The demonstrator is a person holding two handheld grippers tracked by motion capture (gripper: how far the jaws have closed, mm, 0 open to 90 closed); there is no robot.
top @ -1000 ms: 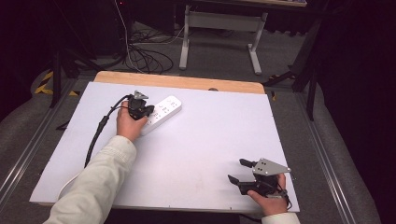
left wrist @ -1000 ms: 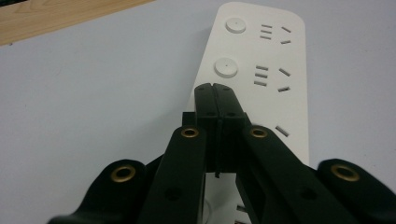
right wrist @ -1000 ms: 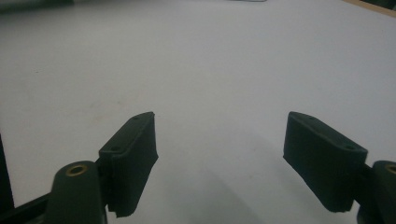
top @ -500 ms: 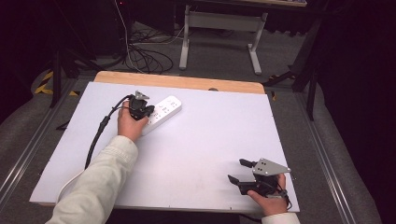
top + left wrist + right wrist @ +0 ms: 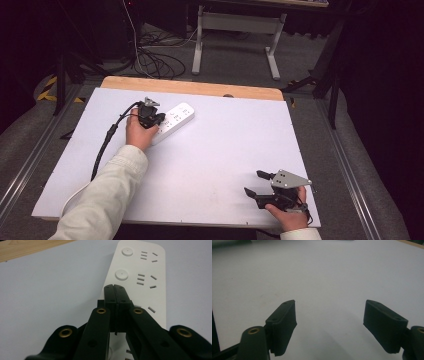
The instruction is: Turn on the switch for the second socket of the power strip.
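Observation:
A white power strip (image 5: 175, 118) lies at the back left of the white table (image 5: 225, 145). My left gripper (image 5: 156, 121) rests over the strip's near end, jaws shut with nothing between them. In the left gripper view the closed tips (image 5: 115, 287) sit on the power strip (image 5: 147, 270), just below its second round button (image 5: 121, 275). My right gripper (image 5: 253, 182) lies low at the front right of the table, jaws wide open and empty. The right gripper view shows both pads (image 5: 284, 322) apart over bare table (image 5: 324, 277).
A black cable (image 5: 105, 142) runs from the left gripper toward the table's front left. A wooden strip (image 5: 200, 89) edges the far side. Beyond it stand a white desk frame (image 5: 235, 30) and loose floor cables (image 5: 155, 57). Metal rails (image 5: 350, 170) flank the table.

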